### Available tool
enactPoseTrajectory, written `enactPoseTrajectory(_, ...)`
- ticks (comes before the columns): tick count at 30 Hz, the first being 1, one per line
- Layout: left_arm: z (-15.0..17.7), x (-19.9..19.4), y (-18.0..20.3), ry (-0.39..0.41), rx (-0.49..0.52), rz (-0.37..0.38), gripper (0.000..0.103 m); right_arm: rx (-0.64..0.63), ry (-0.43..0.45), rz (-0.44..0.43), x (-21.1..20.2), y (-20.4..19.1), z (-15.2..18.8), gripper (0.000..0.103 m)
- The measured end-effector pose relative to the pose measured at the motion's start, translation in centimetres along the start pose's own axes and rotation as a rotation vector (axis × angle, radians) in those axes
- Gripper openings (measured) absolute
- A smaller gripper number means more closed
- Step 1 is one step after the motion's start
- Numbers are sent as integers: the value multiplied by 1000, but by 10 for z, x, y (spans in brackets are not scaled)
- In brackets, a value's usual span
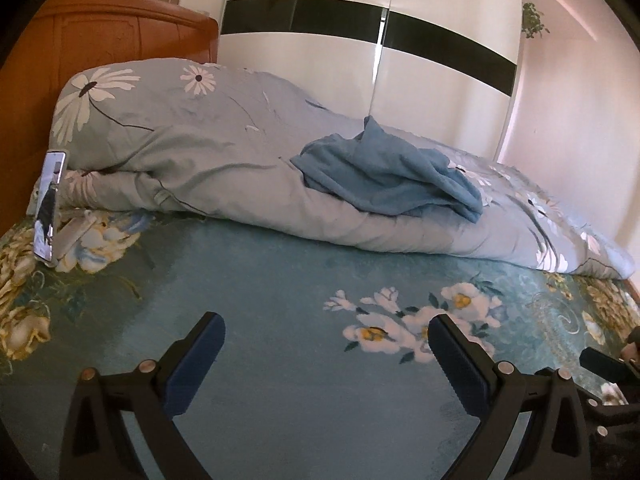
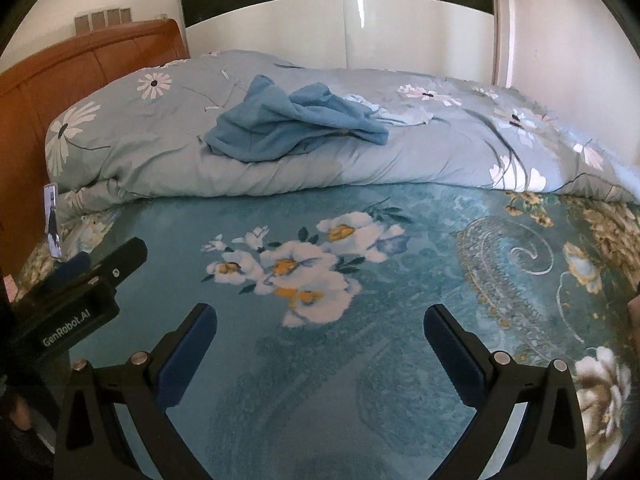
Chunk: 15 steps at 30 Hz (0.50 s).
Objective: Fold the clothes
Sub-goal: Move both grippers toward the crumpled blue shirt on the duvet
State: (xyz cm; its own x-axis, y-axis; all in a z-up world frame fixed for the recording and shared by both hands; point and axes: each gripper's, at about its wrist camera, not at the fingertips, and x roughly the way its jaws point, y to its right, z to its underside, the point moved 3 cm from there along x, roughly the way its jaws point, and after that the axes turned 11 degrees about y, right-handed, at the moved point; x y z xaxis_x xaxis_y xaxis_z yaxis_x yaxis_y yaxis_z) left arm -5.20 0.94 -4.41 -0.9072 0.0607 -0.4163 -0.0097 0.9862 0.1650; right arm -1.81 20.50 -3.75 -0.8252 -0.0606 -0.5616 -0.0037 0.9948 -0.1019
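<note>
White wardrobe doors (image 1: 400,60) crossed by a black band fill the far wall of the bedroom, with an orange-brown wooden headboard (image 1: 112,40) standing to their left. Below them the bed (image 2: 320,360) takes up most of both views, covered by a teal blanket printed with white and yellow flowers, and its near half lies bare. Along the far side of the bed a grey-blue duvet (image 1: 200,152) with a daisy print is rolled into a long bolster from the headboard end toward the right. On top of that roll, about midway along it, lies a crumpled blue garment (image 1: 388,172), unfolded, bunched into loose ridges and touching only the duvet; it is well apart from both claws. At the headboard end a phone (image 1: 50,204) is propped upright with its lit screen showing, just beside the duvet's end. The left claw (image 1: 326,356) hovers over the bare blanket, tilted downward, its blue-padded fingers spread wide with nothing between them. The right claw (image 2: 320,344) hangs above the flower print in the same way, fingers wide apart and gripping nothing. In the right wrist view the left tool's black body appears at the lower left edge, just beside the right one.
</note>
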Motion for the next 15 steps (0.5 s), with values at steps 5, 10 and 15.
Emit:
enactPoseTrajectory(5, 5, 4, -7, -25, -69, 33, 103, 19, -5, 11, 8, 2, -1, 103)
enactPoseTrajectory(10, 3, 4, -13, -17, -130, 49, 103, 32, 26, 13, 10, 3, -4, 103)
enactPoseTrajectory(15, -3, -1, -16, 31, -84, 17, 103, 18, 41, 21, 12, 0, -8, 103)
